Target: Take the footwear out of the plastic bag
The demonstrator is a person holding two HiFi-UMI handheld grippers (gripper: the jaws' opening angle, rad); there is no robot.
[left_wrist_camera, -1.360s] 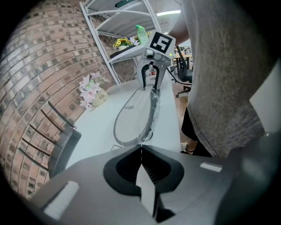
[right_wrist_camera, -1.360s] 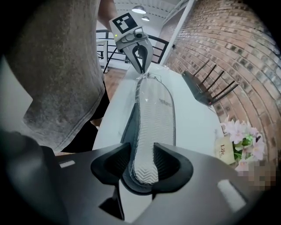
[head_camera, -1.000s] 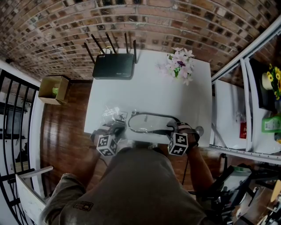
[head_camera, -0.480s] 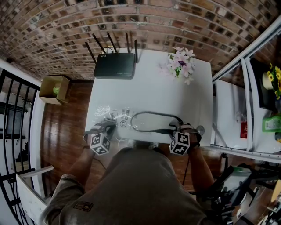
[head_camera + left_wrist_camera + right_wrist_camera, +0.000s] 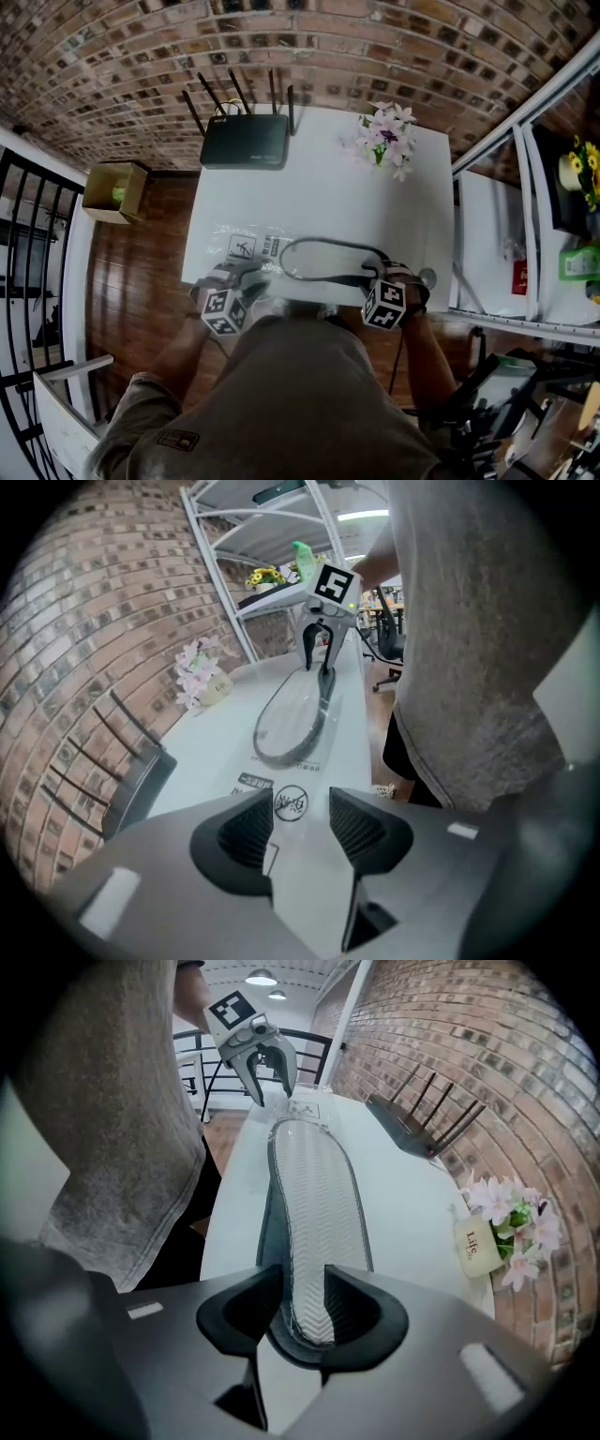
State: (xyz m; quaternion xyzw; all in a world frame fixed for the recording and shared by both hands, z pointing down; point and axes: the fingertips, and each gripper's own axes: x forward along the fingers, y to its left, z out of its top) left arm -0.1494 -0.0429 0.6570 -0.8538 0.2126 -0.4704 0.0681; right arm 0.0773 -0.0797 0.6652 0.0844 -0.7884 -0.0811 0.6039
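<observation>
A grey slipper (image 5: 323, 261) with a dark rim and chevron sole (image 5: 319, 1213) lies on the white table (image 5: 319, 197) at its near edge. My right gripper (image 5: 305, 1312) is shut on its near end, at the right in the head view (image 5: 373, 277). A clear plastic bag (image 5: 248, 251) with printed warning signs (image 5: 251, 782) lies flat to the slipper's left. My left gripper (image 5: 300, 825) hovers over the bag's near end; its jaws are opening, and the pads stand apart from the plastic. In the head view the left gripper (image 5: 251, 274) is at the table's near left.
A black router (image 5: 244, 141) with antennas stands at the table's far left, a pot of pink flowers (image 5: 384, 136) at the far right. A white shelf rack (image 5: 525, 234) stands to the right, a cardboard box (image 5: 114, 190) on the wooden floor to the left.
The bag was bunched up at the left gripper; now it lies spread flat and the left jaws have parted. The right gripper and the slipper have stayed put.
</observation>
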